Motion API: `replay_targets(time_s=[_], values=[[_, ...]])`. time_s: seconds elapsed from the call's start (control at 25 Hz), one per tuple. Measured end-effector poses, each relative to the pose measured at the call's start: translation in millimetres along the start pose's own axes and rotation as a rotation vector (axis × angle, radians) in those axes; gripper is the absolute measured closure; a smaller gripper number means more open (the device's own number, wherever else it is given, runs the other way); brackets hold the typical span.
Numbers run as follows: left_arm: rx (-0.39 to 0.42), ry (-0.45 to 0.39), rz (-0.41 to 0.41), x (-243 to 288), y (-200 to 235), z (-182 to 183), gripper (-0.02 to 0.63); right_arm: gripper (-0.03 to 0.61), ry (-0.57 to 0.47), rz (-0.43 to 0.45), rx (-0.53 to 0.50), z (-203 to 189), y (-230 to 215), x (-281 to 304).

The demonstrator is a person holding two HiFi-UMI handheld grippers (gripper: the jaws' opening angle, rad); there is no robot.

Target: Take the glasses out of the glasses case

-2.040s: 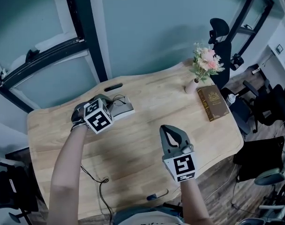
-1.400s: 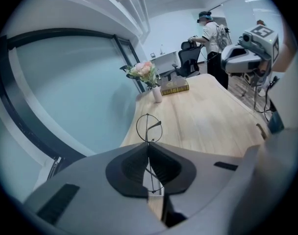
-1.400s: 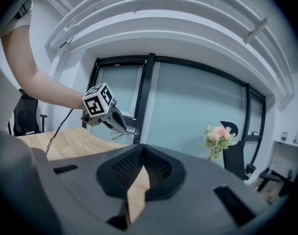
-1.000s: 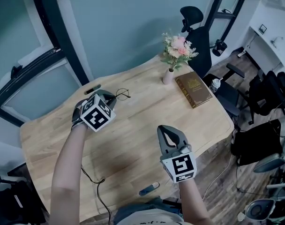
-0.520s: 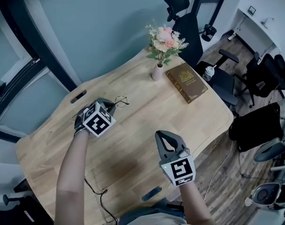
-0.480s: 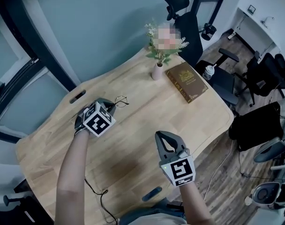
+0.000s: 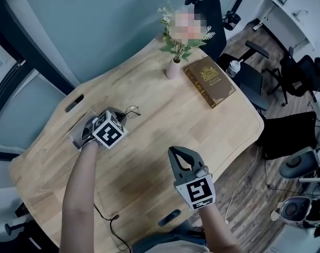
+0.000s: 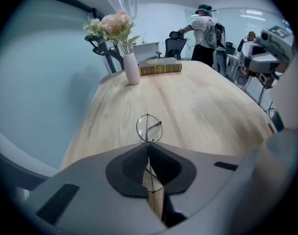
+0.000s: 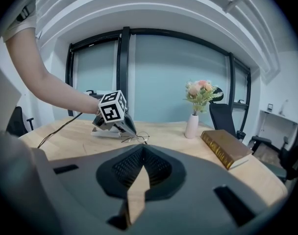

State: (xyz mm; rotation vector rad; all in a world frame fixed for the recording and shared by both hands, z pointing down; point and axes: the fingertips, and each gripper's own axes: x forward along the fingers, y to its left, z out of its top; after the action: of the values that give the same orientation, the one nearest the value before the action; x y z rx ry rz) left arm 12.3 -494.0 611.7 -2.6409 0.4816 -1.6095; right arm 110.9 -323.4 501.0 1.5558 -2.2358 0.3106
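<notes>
The left gripper (image 8: 148,146) had its jaws pressed together on the thin wire frame of the glasses (image 8: 148,128). One lens stuck out just past the tips and the frame's long axis ran roughly along the jaws, low over the table (image 8: 203,106); whether it touched the wood could not be told. The glasses case (image 7: 76,134) lay behind this gripper, so a set-down looked to lie ahead and below, unobstructed, with the empty right gripper (image 9: 141,151), jaws together, well apart to its right and the vase (image 8: 132,68) and book (image 8: 160,66) far ahead.
</notes>
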Motion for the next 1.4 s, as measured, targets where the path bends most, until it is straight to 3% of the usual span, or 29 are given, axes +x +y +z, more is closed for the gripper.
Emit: replay_targets(time_s=[0.2,0.4,0.52,0.64,0.88,1.08,1.16,1.4], values=[[-0.004,0.006,-0.003,14.3,1.9,-3.5,0.591,0.568,0.013,0.005,-0.001,-3.8,-2.3,10.3],[0.019,-0.001,0.043,15.9,7.6,-1.2,0.588,0.568,0.010,0.009,0.002,-4.9,-2.6,13.9],[0.025,0.000,0.046,13.5,5.9,-0.8,0.504,0.568,0.004,0.012,-0.010,-0.7,-1.4,11.9],[0.024,-0.016,0.067,4.0,6.9,3.8,0.459,0.568,-0.008,0.010,-0.024,6.0,-0.3,6.1],[0.007,-0.104,0.140,-38.9,9.5,27.3,0.446,0.568,-0.060,-0.009,-0.049,28.1,1.0,-12.9],[-0.080,-0.263,0.241,-99.3,3.5,50.1,0.504,0.568,-0.120,-0.029,-0.067,54.2,1.7,-33.2],[-0.091,-0.317,0.290,-128.5,-0.4,55.3,0.598,0.568,-0.151,-0.034,-0.074,68.3,4.1,-41.3],[-0.055,-0.424,0.426,-212.1,-19.3,68.9,0.598,0.568,-0.251,-0.037,-0.123,112.0,10.9,-71.0]])
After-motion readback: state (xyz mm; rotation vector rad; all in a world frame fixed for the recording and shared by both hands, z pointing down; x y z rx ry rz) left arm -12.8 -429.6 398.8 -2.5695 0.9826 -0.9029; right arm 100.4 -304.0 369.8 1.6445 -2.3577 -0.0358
